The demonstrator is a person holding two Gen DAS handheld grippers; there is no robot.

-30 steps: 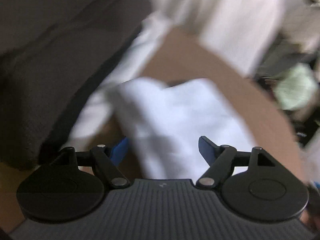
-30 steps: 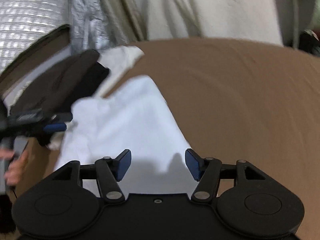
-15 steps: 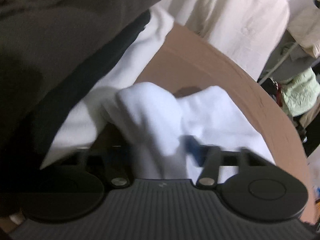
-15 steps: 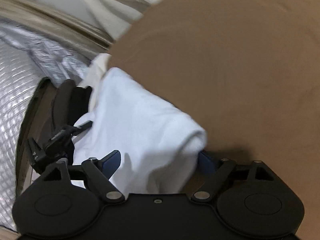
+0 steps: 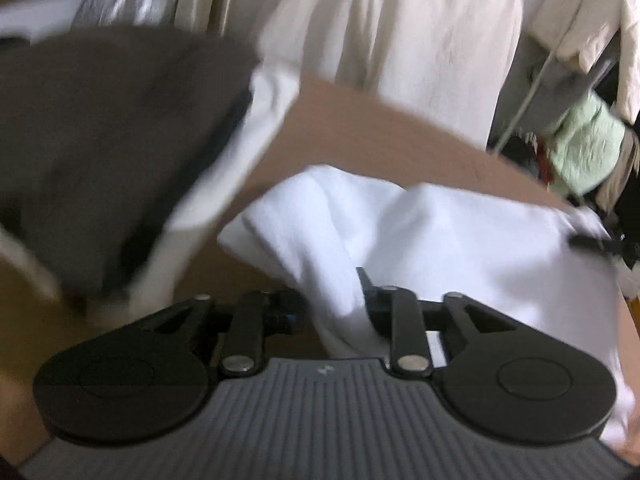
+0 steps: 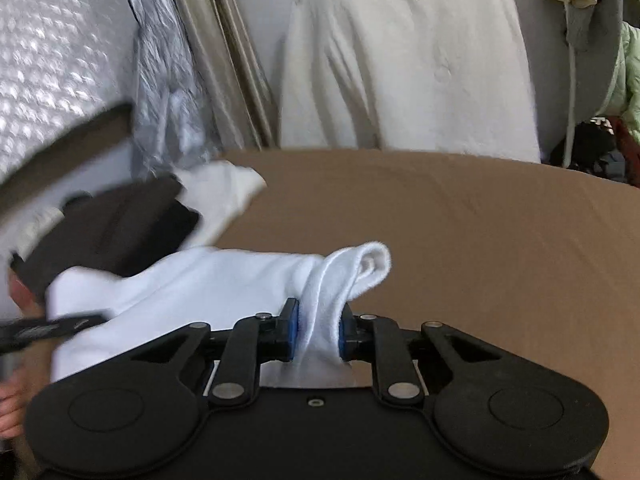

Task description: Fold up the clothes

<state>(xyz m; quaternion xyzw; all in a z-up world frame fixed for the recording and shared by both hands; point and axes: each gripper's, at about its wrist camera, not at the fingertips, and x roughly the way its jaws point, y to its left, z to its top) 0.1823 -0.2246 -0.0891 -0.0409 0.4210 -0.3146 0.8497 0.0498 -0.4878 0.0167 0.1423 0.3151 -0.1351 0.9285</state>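
A white garment (image 5: pixel 460 240) lies bunched on the brown table cover (image 5: pixel 360 132). In the left wrist view my left gripper (image 5: pixel 330 304) is shut on a gathered fold at the garment's near left edge. In the right wrist view my right gripper (image 6: pixel 318 332) is closing, and its blue pads pinch a rolled fold of the same white garment (image 6: pixel 192 280), which is raised off the table cover (image 6: pixel 480 240). The left gripper (image 6: pixel 48 328) and the hand holding it show blurred at the left edge of that view.
A dark grey garment (image 5: pixel 100 140) lies over white cloth at the table's left side, also the dark grey garment (image 6: pixel 112 224). Cream fabric (image 6: pixel 400 60) hangs behind the table. Silver foil sheeting (image 6: pixel 48 60) is at the back left, a pale green jacket (image 5: pixel 584 148) at the right.
Both grippers went from open over the flat white garment to shut on its folds. Both have risen, pulling the cloth up into bunches between them.
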